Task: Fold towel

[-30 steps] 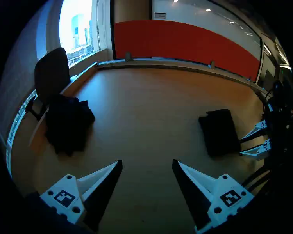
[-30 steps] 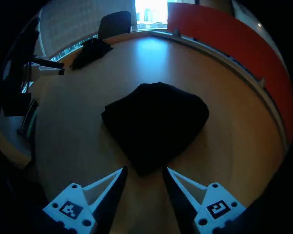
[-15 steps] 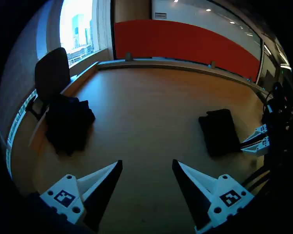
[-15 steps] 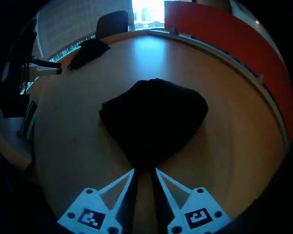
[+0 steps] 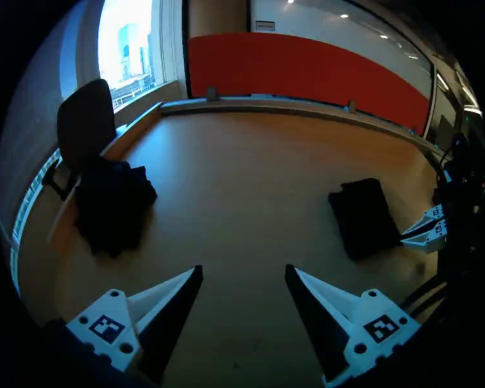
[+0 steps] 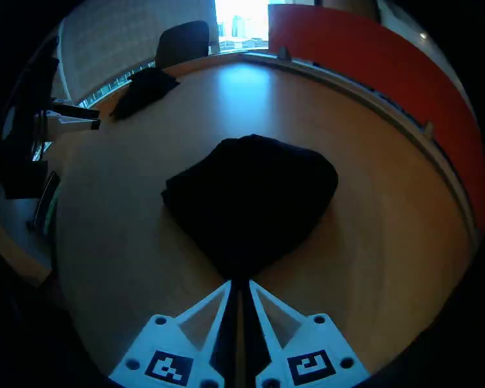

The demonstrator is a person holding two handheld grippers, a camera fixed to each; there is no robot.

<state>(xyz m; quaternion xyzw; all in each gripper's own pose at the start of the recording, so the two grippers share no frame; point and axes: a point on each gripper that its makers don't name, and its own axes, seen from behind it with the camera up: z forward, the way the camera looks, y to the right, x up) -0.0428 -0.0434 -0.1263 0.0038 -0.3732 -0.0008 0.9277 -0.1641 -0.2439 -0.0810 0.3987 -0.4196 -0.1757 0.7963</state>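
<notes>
the towel (image 6: 252, 194), dark and already gathered into a thick, roughly folded bundle, lies on the wooden table (image 5: 242, 161), right of its middle in the left gripper view. it is judged to be soft, limp and light, likely to sag and drag rather than hold its shape, so it is best taken by a corner or a doubled edge where several layers can be pinched together. the right gripper (image 6: 240, 284) is seen with its fingers drawn together on the towel's nearest corner, apparently clamped on the cloth. the left gripper (image 5: 242, 268) is held with its fingers wide apart above bare table, well apart from the towel. a second dark heap of cloth (image 5: 113, 207) is seen near a chair (image 5: 84, 123) at the far side. compared with a second ago, the right fingers, then spread to either side of the corner, are now closed on it; the left gripper's pose is unchanged.
</notes>
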